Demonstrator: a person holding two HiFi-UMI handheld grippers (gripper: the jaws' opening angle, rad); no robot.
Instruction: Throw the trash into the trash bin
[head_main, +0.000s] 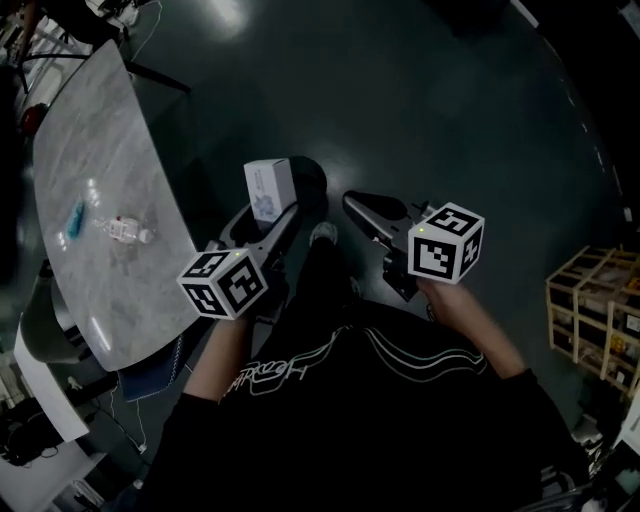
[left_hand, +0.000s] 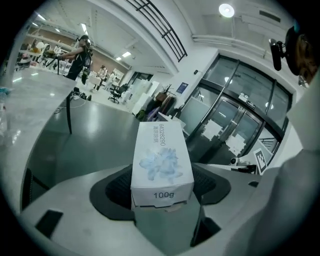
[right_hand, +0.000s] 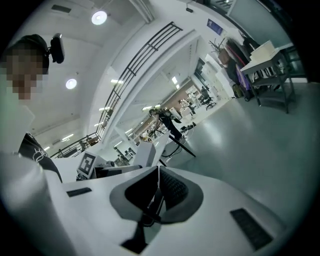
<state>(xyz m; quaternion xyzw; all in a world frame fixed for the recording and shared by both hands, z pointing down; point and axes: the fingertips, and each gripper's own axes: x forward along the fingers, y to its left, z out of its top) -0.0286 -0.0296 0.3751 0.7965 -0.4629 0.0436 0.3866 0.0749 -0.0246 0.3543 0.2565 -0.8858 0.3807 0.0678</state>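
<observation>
Left tool (left_hand: 165, 192) clamps white carton (left_hand: 162, 160) by its flat sides, likely light, stiff, crushable; right tool (right_hand: 158, 186) closed, empty.

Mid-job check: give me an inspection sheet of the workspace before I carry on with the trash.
Surface: grey marbled table, at the head view's left.
Job's things: white box in the left gripper; plastic bottle and blue scrap lying on the table; no trash bin seen.
Clutter: dim items under the table's near end, too dark to tell.
Grippers: left gripper fingers shut on the box; right gripper fingers together, empty.
Cables: loose cables on the floor.
Surroundings: dark floor, wooden crate.
</observation>
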